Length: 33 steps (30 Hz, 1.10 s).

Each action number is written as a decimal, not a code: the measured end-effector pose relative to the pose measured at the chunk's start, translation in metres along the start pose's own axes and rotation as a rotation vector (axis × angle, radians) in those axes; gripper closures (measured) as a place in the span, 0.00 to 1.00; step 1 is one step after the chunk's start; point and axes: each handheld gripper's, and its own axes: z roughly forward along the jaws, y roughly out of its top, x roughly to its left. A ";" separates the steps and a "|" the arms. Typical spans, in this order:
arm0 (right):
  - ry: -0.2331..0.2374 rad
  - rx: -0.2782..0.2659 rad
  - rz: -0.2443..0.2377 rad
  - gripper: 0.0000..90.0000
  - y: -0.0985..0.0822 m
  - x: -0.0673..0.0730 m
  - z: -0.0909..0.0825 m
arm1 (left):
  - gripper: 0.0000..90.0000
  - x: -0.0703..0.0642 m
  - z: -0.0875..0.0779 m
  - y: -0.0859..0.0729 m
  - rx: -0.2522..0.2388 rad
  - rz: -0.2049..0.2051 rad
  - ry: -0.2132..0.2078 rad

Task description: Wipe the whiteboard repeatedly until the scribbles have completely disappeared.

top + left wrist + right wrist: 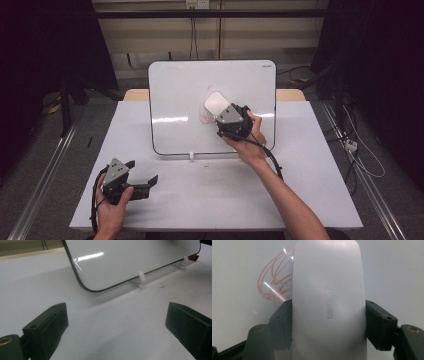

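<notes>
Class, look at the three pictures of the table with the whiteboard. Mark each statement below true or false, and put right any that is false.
1. The right gripper is shut on a white eraser. True.
2. The left gripper holds a pen. False: its jaws stand open with nothing between them.
3. Red scribbles show on the whiteboard beside the eraser. True.
4. The whiteboard lies flat on the table. False: it stands tilted on small white feet.
5. The left gripper is pressed against the whiteboard. False: it sits apart, near the table's front.
</notes>
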 end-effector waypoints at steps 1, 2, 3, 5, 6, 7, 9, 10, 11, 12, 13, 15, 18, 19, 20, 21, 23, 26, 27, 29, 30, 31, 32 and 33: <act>-0.001 0.000 0.009 0.35 0.002 -0.003 0.001 | 0.05 0.000 0.001 0.000 0.000 -0.001 -0.001; -0.006 -0.003 0.014 0.35 0.005 -0.008 0.002 | 0.05 0.000 0.001 0.000 0.000 0.000 -0.002; -0.013 -0.003 0.026 0.35 0.008 -0.012 0.003 | 0.05 0.000 0.001 0.000 0.000 0.000 -0.004; -0.018 -0.003 0.037 0.35 0.015 -0.021 0.006 | 0.05 0.000 0.000 0.000 0.000 0.000 -0.003; -0.025 -0.003 0.044 0.35 0.018 -0.025 0.008 | 0.05 0.000 0.000 0.000 -0.002 -0.005 -0.001; -0.027 -0.004 0.052 0.35 0.021 -0.029 0.009 | 0.05 0.001 -0.001 -0.001 -0.004 -0.006 -0.002; -0.039 -0.007 0.066 0.35 0.027 -0.036 0.012 | 0.05 0.001 -0.002 -0.001 -0.004 -0.007 0.001; -0.039 -0.009 0.077 0.35 0.030 -0.039 0.013 | 0.05 0.001 -0.002 0.000 -0.004 -0.003 0.001; -0.043 -0.019 0.093 0.35 0.032 -0.042 0.015 | 0.05 0.001 -0.001 0.000 -0.006 -0.005 0.000; -0.046 -0.024 0.107 0.35 0.034 -0.044 0.016 | 0.05 0.000 -0.001 0.000 -0.007 -0.005 -0.001; -0.052 -0.025 0.110 0.35 0.035 -0.043 0.017 | 0.05 0.000 -0.001 0.000 -0.007 -0.001 -0.004; -0.074 -0.032 0.100 0.35 0.035 -0.039 0.018 | 0.05 0.000 0.000 0.000 -0.004 0.000 -0.004; -0.080 -0.036 0.102 0.35 0.034 -0.038 0.017 | 0.05 0.000 0.001 0.000 0.001 -0.002 -0.005; -0.076 -0.036 0.095 0.35 0.034 -0.037 0.016 | 0.05 0.000 0.001 0.000 0.003 -0.001 -0.002; -0.075 -0.035 0.081 0.35 0.034 -0.034 0.016 | 0.05 0.001 0.001 0.000 0.003 0.000 0.000; -0.070 -0.032 0.071 0.35 0.034 -0.031 0.016 | 0.05 0.001 0.001 0.001 0.003 0.003 0.001; -0.060 -0.035 0.052 0.35 0.034 -0.022 0.017 | 0.05 0.000 0.001 0.001 0.000 0.000 0.002; -0.037 -0.038 0.018 0.35 0.033 -0.008 0.017 | 0.05 -0.001 0.001 0.001 0.002 0.005 -0.001; -0.021 -0.036 0.007 0.35 0.033 -0.003 0.017 | 0.05 -0.001 0.002 0.000 0.003 0.005 -0.002; -0.001 -0.032 -0.027 0.35 0.033 0.008 0.016 | 0.05 0.000 0.002 0.000 0.007 0.008 -0.002; -0.005 -0.030 -0.038 0.35 0.032 0.013 0.015 | 0.05 0.000 0.002 0.000 0.009 0.008 -0.002; -0.010 -0.032 -0.034 0.35 0.032 0.014 0.015 | 0.05 0.000 0.002 0.000 0.009 0.008 -0.002; 0.001 -0.031 -0.028 0.35 0.032 0.012 0.015 | 0.05 0.000 0.002 0.000 0.007 0.009 -0.004; 0.010 -0.033 -0.030 0.35 0.032 0.010 0.015 | 0.05 -0.001 0.002 0.000 0.006 0.008 -0.004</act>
